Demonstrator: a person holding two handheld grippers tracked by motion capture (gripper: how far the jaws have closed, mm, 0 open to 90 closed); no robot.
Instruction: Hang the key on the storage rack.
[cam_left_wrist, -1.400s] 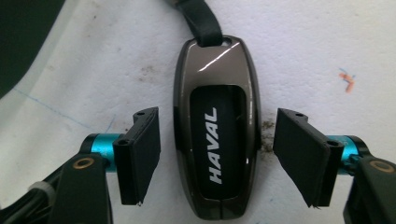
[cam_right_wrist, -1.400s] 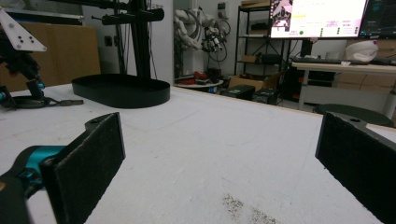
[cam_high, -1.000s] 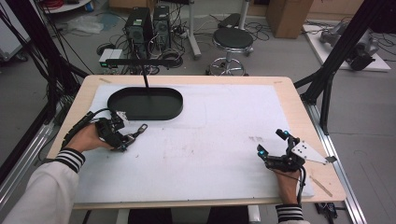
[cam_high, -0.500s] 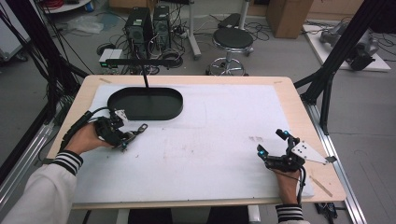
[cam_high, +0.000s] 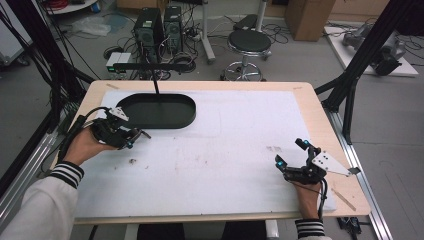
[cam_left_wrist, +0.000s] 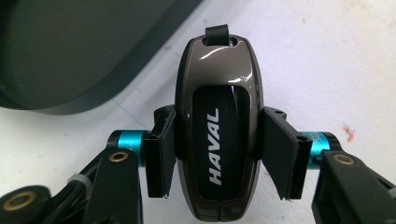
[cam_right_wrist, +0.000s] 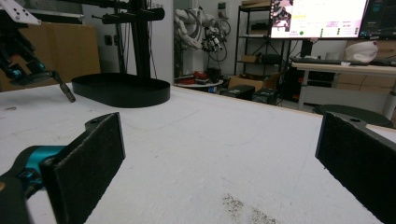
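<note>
Overhead, white table (cam_high: 225, 150) with black oval tray (cam_high: 157, 111); cluttered lab floor (cam_high: 60, 55).

In the left gripper view we see the black tray (cam_left_wrist: 70, 51) cut off by the top and left edges. Key fob (cam_left_wrist: 218, 126) sides hidden behind pads (cam_left_wrist: 161, 156). High view: fob too small to tell.

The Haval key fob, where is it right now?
The key fob is clamped between the jaws of the left gripper, at the table's left side just in front of the black oval tray.
</note>
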